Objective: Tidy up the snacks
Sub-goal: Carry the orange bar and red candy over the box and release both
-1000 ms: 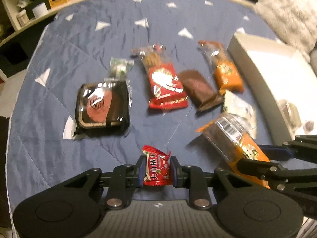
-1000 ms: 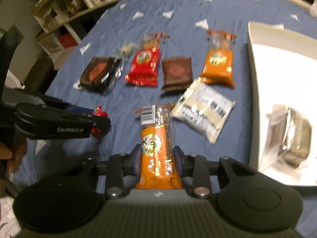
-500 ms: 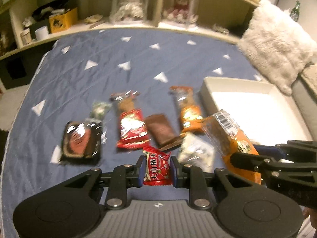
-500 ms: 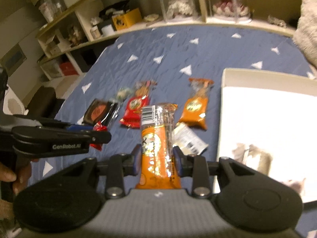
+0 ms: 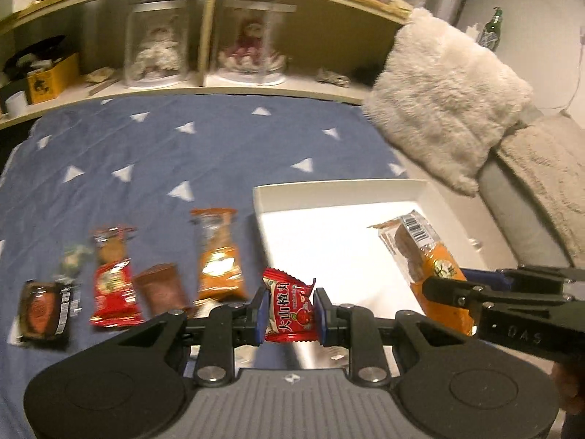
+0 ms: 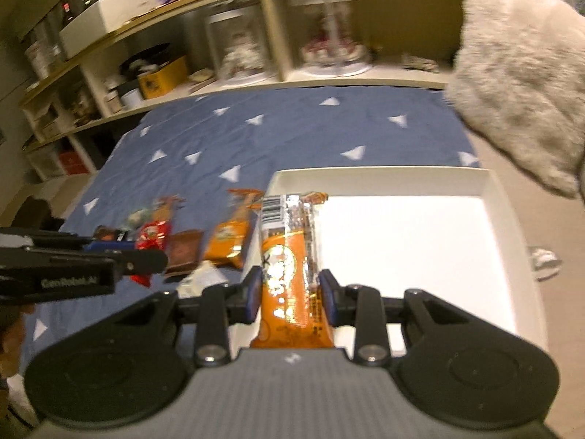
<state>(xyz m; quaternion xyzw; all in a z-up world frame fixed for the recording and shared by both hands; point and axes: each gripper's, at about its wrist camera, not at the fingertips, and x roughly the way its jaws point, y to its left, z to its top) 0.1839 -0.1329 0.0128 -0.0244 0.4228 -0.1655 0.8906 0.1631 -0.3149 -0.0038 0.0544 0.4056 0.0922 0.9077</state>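
Observation:
My left gripper [image 5: 289, 312] is shut on a small red candy packet [image 5: 289, 303], held just above the near left corner of the white tray [image 5: 329, 192]. My right gripper [image 6: 290, 298] is shut on a long orange snack bar [image 6: 290, 256] with a clear barcoded end, held over the tray's [image 6: 380, 177] left part. The same orange bar [image 5: 424, 259] and right gripper [image 5: 453, 294] show at the right of the left wrist view. Several snacks lie in a row on the blue quilt: an orange pack [image 5: 219, 259], a brown pack [image 5: 161, 289], a red pack [image 5: 111, 285].
A dark round-cake pack [image 5: 42, 309] lies at the row's left end. A fluffy pillow [image 5: 438, 91] leans behind the tray, a grey sofa edge [image 5: 526, 201] to its right. A wooden shelf [image 5: 204, 36] with glass jars runs behind the quilt [image 5: 146, 146].
Both grippers rose and travelled right with their snacks, from over the snack row to over the white tray. The views tilted up, revealing the shelf and pillow.

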